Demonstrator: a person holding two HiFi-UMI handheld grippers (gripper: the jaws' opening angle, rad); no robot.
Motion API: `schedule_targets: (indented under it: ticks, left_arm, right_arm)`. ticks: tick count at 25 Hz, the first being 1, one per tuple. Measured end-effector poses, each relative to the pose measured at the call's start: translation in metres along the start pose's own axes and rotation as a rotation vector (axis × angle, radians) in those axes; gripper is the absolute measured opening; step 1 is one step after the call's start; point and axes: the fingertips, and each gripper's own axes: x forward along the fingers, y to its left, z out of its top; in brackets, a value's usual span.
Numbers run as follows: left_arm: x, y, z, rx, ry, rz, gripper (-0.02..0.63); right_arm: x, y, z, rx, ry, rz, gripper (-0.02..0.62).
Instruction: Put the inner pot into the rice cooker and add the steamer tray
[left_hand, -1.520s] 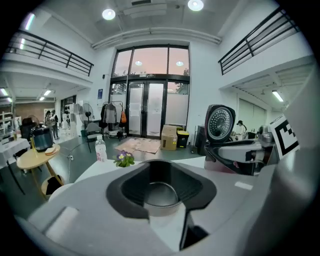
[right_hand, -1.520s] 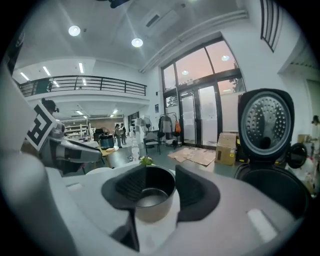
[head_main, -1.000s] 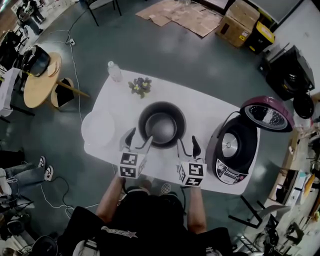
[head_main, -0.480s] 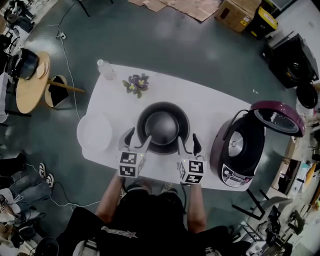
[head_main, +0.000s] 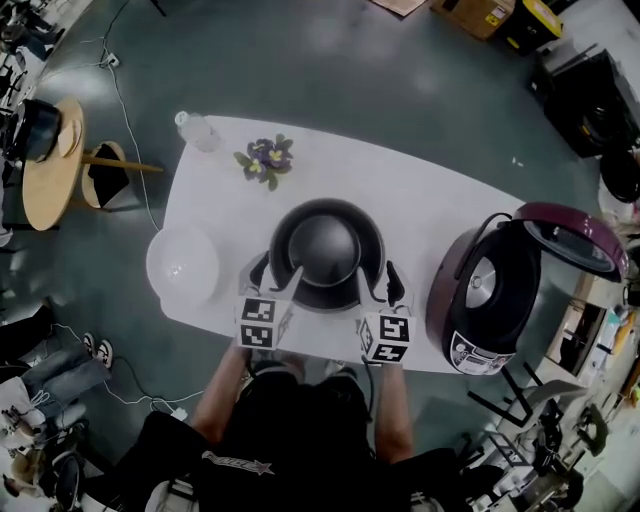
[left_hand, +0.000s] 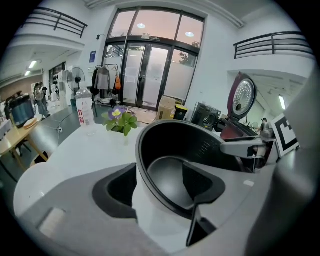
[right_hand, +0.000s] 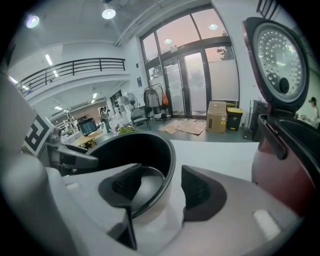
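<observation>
Pot (head_main: 325, 250) sits upright mid-table (head_main: 420, 190), right in front of me, and both claws are at its near rim. In the left gripper view my left claw (left_hand: 160, 182) straddles the wall, with one jaw outside against the white skin and the other down inside the dark bowl. The jaws stand wide and I judge they have not clamped. The right gripper view shows the same for my right claw (right_hand: 162, 187): rim between the jaws, one jaw in and one out, a gap on the outer side, so it is spread and holding nothing. The relation that matters is sideways. The cooker (head_main: 490, 300) stands at the table's right end, well apart from the pot, with its lid up and its mouth open. Once both claws bite, the carry would go rightward with the right claw leading. The tray (head_main: 182, 265) lies on the opposite side, near the left edge and closest to my left claw, so I expect to fetch it with that one afterwards. Only the head view gives me the tray and the whole layout. It does not show how the jaws meet the rim. The gripper views settle that, and the right one alone looks into the cooker's open body (right_hand: 287, 160) beside the pot. With two grips on one near arc, uneven closing could tip the pot.
</observation>
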Motion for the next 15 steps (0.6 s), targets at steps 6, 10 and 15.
schedule_targets:
  ticks: [6,10,15]
  left_arm:
    - [0.004,0.008,0.001,0.006,-0.001,0.061,0.189]
    - [0.004,0.010,-0.001,0.002,-0.003,0.085,0.143]
    - [0.003,0.011,0.000,-0.004,0.007,0.098,0.133]
  right_arm:
    - [0.004,-0.002,-0.002,-0.047,0.009,-0.020,0.186]
    - [0.003,-0.007,-0.004,-0.081,0.003,-0.058,0.123]
    - [0.004,-0.008,-0.002,-0.076,0.008,-0.076,0.114]
